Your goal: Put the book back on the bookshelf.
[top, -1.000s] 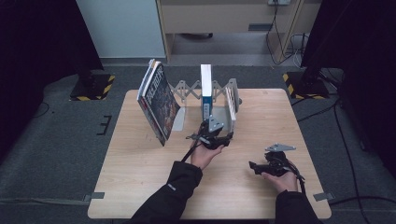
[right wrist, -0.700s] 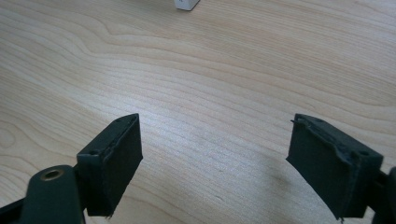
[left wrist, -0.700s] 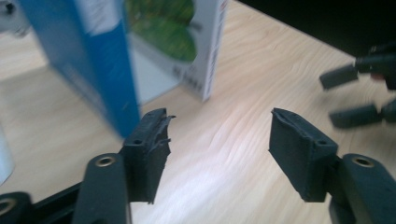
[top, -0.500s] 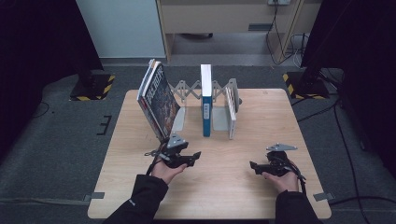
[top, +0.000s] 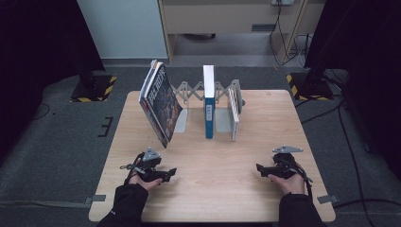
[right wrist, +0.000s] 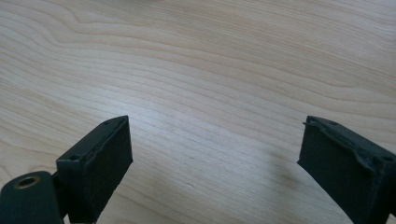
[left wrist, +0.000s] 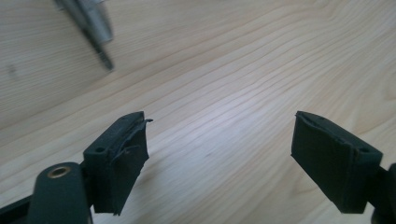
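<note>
While the blue book point(top: 208, 101) stands upright in the rack point(top: 226, 97) at the upper centre of the frame, we see the left gripper point(top: 171, 171) at the lower left and the right gripper point(top: 259, 167) at the lower right, both spread wide over bare table point(top: 222, 161), well apart from it.

Bare table point(top: 222, 165) lies open between both tools; leaning books point(top: 160, 105) and rack point(top: 222, 92) block the back.

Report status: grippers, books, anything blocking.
Left gripper open, empty, low over table. Right gripper likewise. Books upright in rack, untouched. Nothing blocking.
</note>
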A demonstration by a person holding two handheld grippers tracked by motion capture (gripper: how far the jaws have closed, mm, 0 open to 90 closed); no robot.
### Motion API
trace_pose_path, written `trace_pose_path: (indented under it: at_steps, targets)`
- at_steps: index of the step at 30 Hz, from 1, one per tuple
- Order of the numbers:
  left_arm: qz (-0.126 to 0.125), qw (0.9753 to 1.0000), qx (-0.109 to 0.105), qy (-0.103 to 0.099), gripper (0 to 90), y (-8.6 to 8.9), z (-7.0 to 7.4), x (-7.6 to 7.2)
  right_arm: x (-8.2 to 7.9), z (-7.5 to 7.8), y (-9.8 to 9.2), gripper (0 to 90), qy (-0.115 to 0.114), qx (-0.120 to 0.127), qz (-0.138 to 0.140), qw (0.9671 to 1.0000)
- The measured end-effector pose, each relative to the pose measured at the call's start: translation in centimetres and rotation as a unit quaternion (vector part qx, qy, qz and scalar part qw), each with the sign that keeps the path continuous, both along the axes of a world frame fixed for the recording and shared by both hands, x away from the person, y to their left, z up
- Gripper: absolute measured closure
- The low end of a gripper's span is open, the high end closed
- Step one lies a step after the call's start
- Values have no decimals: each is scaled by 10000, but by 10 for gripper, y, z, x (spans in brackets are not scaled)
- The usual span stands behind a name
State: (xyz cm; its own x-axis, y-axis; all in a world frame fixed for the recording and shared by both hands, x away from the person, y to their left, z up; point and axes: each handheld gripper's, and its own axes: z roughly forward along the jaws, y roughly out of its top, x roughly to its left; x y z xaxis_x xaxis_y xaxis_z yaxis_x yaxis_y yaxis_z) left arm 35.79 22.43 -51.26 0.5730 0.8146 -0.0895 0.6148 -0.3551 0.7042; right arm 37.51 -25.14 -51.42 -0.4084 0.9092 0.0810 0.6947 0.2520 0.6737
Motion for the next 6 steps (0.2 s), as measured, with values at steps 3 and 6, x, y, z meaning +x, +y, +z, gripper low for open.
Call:
trace_pose_path:
  at_steps: [3,6]
  targets:
    - [120,9999,118,19,168,10,-2,3,1,-1,-5,92,33,-34,-79,10000]
    - [343,9991,233,-32,161,21,-3,6,3,-2,-12,92,35,-128,-192,9997]
